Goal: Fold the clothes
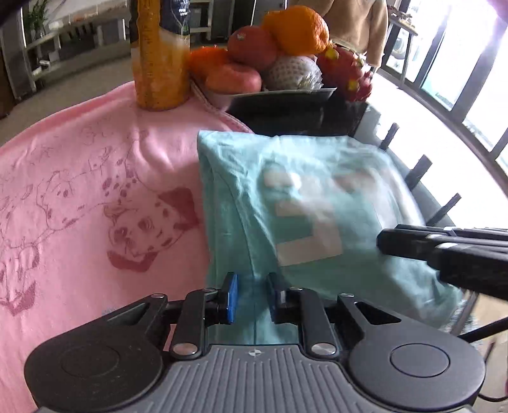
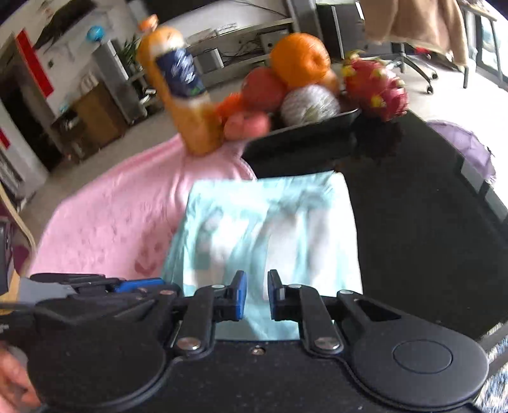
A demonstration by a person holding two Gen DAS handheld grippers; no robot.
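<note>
Nearest the left wrist lens: left gripper [image 1: 251, 297], blue-padded fingers [image 1: 231, 297] parted by a narrow gap, low over the near edge of a folded light-blue T-shirt [image 1: 301, 203]; cloth visible between the pads, no clear pinch on it. Same picture from the right wrist: right gripper [image 2: 256, 295], jaws likewise slightly apart, poised above the shirt's near hem [image 2: 263, 228], nothing held. Right gripper's black fingers [image 1: 444, 247] also visible side-on from the left wrist, reaching in over the shirt's right part. Shirt folded to a rough rectangle, white block print on its front, letters too blurred and creased to read. Left portion of the shirt on a pink cloth [image 1: 89, 197] printed with a dark-pink Dalmatian drawing; right portion on a black tabletop [image 2: 419, 222]. Behind, standing on the pink cloth: orange juice bottle [image 2: 181, 89], orange cap, dark-blue label with white lettering, unreadable. Just beside it, a dark bowl [image 2: 317, 125] of fruit: oranges [image 1: 297, 30], reddish apples, one round fruit in white foam netting, and a pink dragon fruit [image 2: 376, 90] at the bowl's right edge. Part of a hand [image 2: 14, 378] at the lower left of the right wrist view. Person in a beige top [image 1: 352, 22] beyond the table. Bright windows to the right.
</note>
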